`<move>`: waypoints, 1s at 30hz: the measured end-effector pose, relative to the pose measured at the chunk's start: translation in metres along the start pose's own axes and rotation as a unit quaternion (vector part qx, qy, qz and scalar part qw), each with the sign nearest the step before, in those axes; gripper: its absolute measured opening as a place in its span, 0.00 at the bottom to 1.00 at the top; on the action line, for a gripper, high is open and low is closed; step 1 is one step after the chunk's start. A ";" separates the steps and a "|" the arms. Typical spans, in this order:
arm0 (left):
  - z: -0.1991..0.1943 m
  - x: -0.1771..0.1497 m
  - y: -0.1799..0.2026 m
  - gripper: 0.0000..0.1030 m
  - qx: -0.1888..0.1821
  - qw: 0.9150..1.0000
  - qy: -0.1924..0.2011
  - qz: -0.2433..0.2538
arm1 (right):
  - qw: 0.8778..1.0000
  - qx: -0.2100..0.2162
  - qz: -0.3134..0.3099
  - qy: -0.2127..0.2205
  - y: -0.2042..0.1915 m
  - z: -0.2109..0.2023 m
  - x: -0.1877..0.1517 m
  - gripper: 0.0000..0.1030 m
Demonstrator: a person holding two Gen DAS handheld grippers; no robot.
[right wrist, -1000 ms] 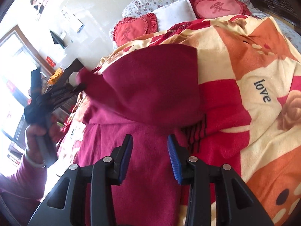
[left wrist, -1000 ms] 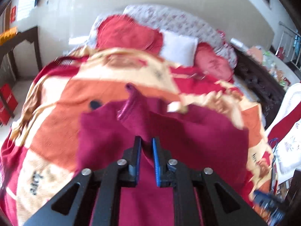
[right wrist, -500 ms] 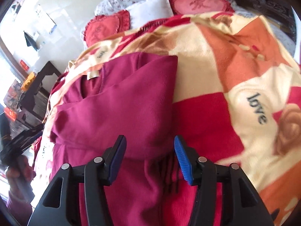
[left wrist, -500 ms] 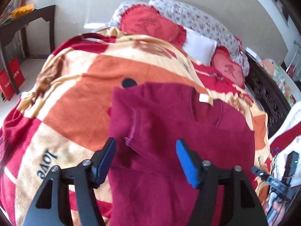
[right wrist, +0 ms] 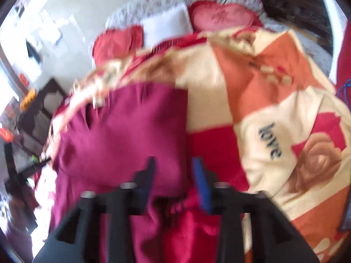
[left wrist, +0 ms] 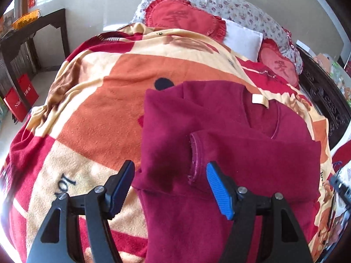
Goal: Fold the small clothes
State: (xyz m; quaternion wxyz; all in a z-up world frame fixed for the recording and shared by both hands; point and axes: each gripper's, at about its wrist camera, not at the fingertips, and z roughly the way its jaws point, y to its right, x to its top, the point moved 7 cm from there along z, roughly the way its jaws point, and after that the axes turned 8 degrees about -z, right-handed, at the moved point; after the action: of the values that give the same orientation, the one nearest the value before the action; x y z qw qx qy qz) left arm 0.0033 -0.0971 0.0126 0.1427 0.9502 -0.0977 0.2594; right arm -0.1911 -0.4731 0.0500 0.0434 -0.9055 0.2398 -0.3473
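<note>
A dark red fleece shirt [left wrist: 219, 135] lies flat on the blanket with both sleeves folded in over its front; a cream neck label [left wrist: 260, 100] shows at the collar. My left gripper [left wrist: 169, 184] is open and empty, jaws wide, just above the shirt's left edge and the folded sleeve cuff [left wrist: 195, 153]. In the blurred right wrist view the shirt [right wrist: 131, 131] lies left of centre. My right gripper [right wrist: 174, 175] is open and empty over the shirt's right edge.
The bed carries an orange, cream and red "love" blanket [left wrist: 92, 100]. Red heart cushions [left wrist: 186, 19] and a white pillow [left wrist: 241, 38] lie at the head. A dark side table [left wrist: 33, 35] and red bags [left wrist: 19, 97] stand left. A dark carved bedframe [left wrist: 324, 100] runs right.
My left gripper let go of the sleeve, which now lies folded across the shirt, and opened wide. My right gripper shifted right toward the shirt's edge; its view is blurred from motion.
</note>
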 end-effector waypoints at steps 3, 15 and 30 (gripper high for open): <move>0.008 -0.001 0.012 0.70 0.001 1.000 -0.002 0.013 | 1.000 0.005 -0.008 0.005 -0.009 0.006 0.018 0.25; 0.051 -0.008 0.024 0.79 0.067 0.995 -0.014 0.075 | 0.999 -0.025 -0.001 -0.027 0.004 0.085 0.049 0.09; 0.010 -0.006 0.010 0.81 0.064 0.993 -0.012 0.102 | 0.998 0.013 0.043 -0.033 0.010 0.011 -0.024 0.17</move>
State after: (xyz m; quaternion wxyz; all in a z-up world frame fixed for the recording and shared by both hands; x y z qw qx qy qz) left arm 0.0009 -0.1088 0.0033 0.0535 0.9454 -0.1786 0.2672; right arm -0.2034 -0.4717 0.0252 0.0782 -0.9047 0.2726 -0.3180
